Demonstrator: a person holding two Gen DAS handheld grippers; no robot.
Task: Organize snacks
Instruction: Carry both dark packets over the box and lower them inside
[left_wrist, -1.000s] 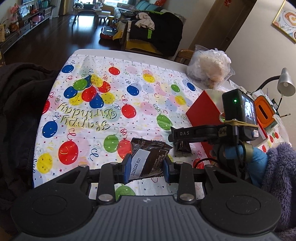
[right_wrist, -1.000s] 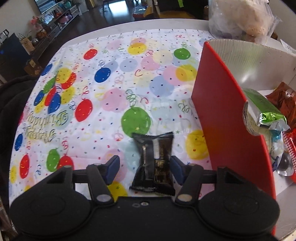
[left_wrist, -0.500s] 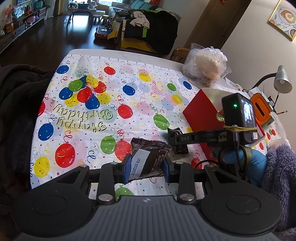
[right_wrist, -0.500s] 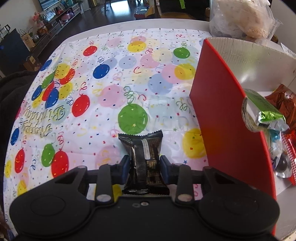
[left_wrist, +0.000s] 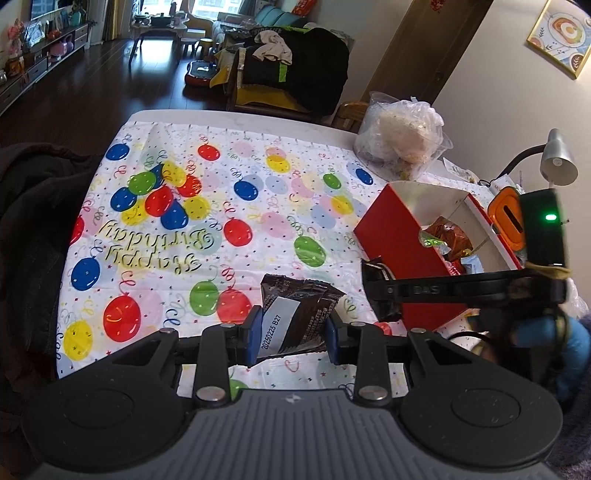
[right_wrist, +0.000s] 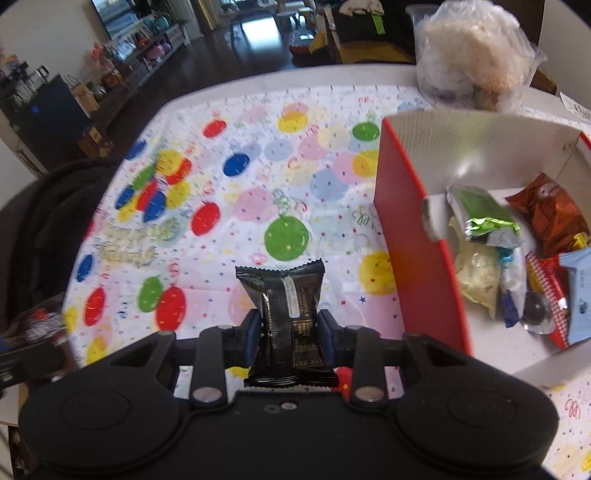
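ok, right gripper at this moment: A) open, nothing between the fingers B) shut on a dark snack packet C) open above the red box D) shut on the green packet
B: in the right wrist view the right gripper has both blue pads pressed against the sides of the dark snack packet, left of the red box; the green packet lies inside the box.

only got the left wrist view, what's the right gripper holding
Observer: the right gripper is shut on a black snack packet, its crimped end pointing forward.
Operator: what's in the red box besides the brown bag
Observer: the red box also holds a green foil packet, among others.
Operator: anything else
Observer: a pale blue packet lies at the near right.
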